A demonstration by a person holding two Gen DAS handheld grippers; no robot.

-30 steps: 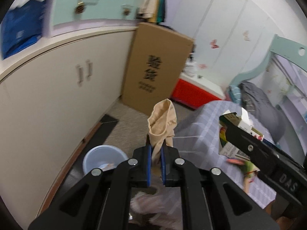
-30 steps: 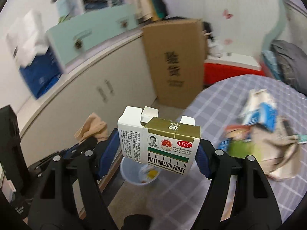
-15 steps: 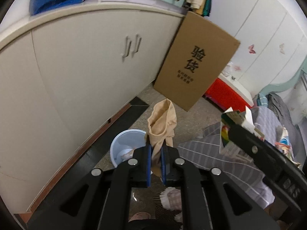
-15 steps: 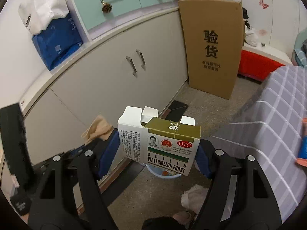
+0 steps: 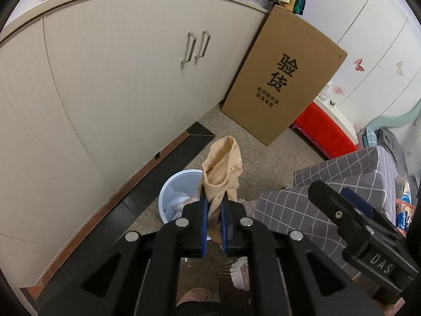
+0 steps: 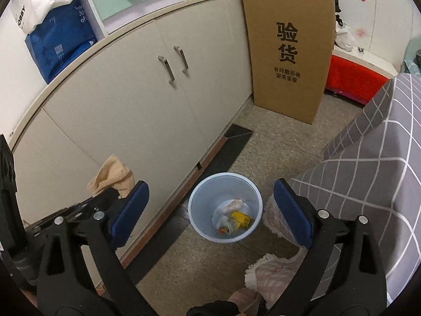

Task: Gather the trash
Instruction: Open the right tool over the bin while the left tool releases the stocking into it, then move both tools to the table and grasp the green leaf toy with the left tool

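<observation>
Blue-padded left gripper [image 5: 212, 226] clenched on crumpled beige paper bag [image 5: 222, 169], above round light-blue plastic bin [image 6: 225, 207] on floor. Right gripper [image 6: 210, 212] jaws opening, nothing between, over bin. Bin contents: yellow packet, wrappers, hard to identify. Bin partly hidden in left view.

Bin [image 6: 225, 208] on floor between cabinet [image 6: 147, 105] and table [image 6: 373, 163]; carton [image 6: 289, 50] behind.
</observation>
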